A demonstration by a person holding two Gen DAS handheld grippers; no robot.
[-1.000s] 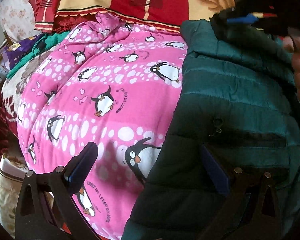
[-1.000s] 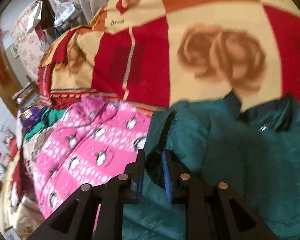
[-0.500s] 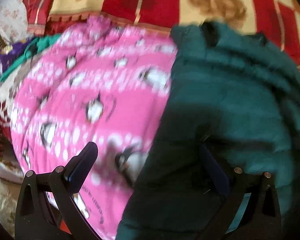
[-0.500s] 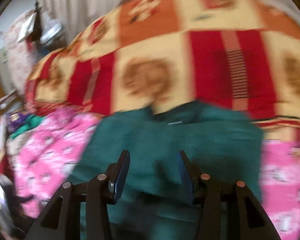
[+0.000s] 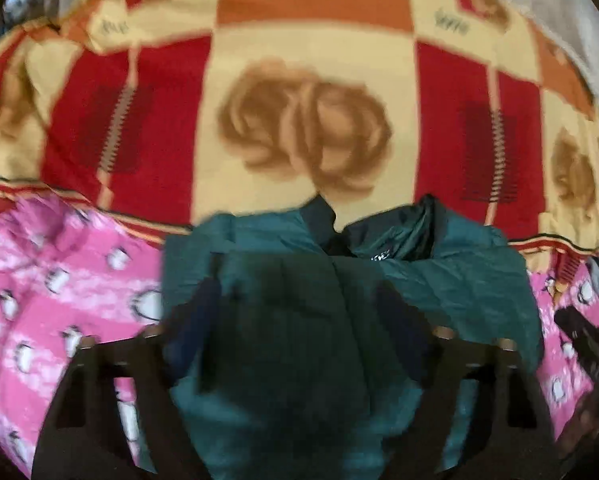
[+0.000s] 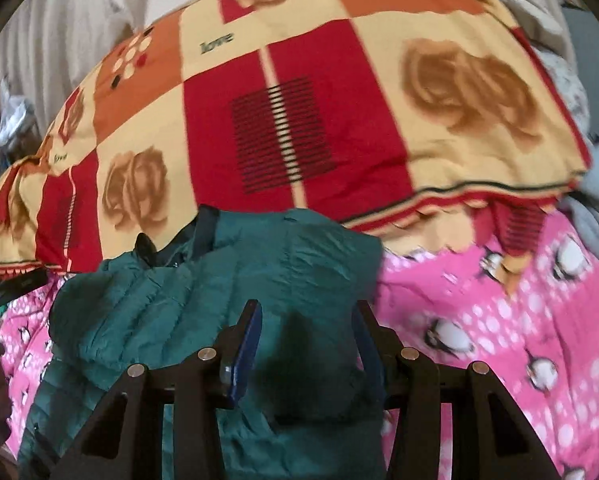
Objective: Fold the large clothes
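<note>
Jacket (image 6: pixel 187 320), teal, quilted, lies on the pink penguin-print blanket (image 6: pixel 499 320) that covers the bed, in the near half of it. Its collar end points toward the far side and overlaps the lower hem of the red and cream patchwork blanket (image 6: pixel 299 128).

Left gripper (image 5: pixel 299 320): jaws closing, a wide gap between the blue pads. Teal fabric fills the space between and below them. This view is blurred, so contact of pads with cloth cannot be confirmed; the pads do not appear to press on it.

Right gripper (image 6: pixel 307 344): jaws apart at a moderate gap, over the jacket's right part near its right edge. Jacket fabric shows between the pads, with a dark shadow on it. No pinch visible.

Edges: the jacket's right edge runs just right of the right gripper; beyond it, bare pink blanket reaches to the right edge of the bed. The left edge of the jacket also borders pink blanket, a narrower strip in the right wrist view.

A black device (image 5: pixel 587 344) sits at the right margin of the left wrist view, over the pink blanket.

Far: patchwork blanket mounded high, pale curtain (image 6: pixel 79 40) behind it.
</note>
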